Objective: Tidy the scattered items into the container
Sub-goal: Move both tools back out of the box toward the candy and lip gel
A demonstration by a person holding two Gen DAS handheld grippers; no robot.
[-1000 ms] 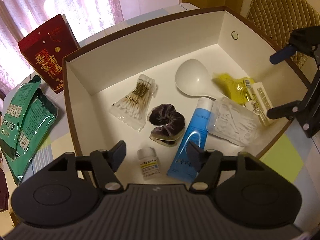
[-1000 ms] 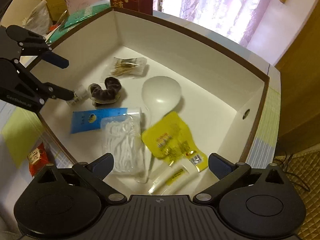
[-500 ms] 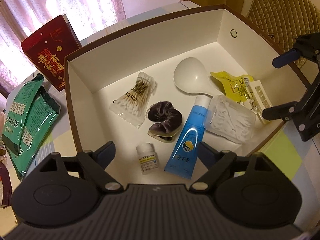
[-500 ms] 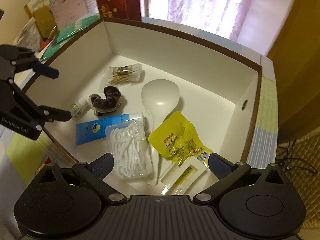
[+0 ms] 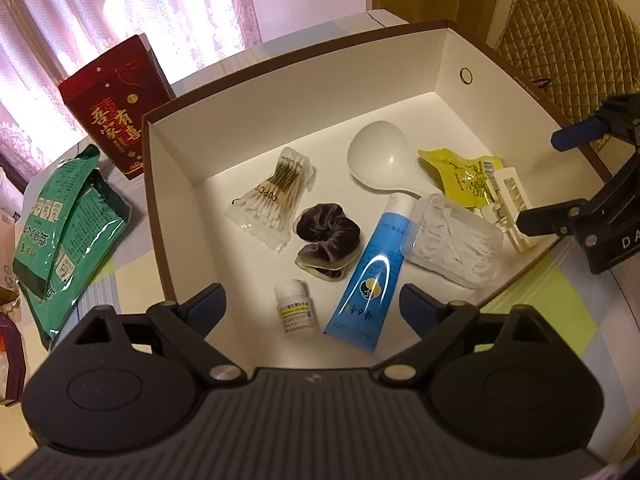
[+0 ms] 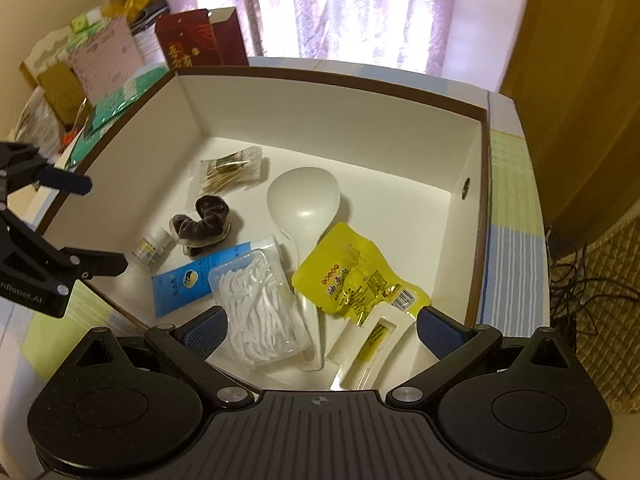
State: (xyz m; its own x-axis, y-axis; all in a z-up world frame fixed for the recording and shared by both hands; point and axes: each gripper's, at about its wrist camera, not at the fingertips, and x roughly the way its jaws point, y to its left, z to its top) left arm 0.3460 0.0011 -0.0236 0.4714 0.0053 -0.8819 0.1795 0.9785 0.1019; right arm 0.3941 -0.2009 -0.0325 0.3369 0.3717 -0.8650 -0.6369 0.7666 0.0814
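A tabletop (image 5: 532, 308) in pale blue, white and green checks stands before pink curtains (image 5: 120, 20), with a green packet (image 5: 68, 220) and a red carton (image 5: 116, 104) left of and beyond the left tongs (image 5: 312, 304). Both tongs hang over the near rim of the white, brown-edged box (image 5: 280, 92): the left tongs' jaws are opening with nothing gripped, a small white bottle (image 5: 295, 309) and blue tube (image 5: 370, 276) lying below the gap, while the right tongs (image 6: 322, 330) stand wide and empty. Beyond them inside the box lie cotton swabs (image 5: 270, 196), a dark scrunchie (image 5: 326, 236), a white spoon (image 5: 378, 156), a floss-pick case (image 6: 262, 300), a yellow sachet (image 6: 352, 272) and a white tray (image 6: 370, 346).
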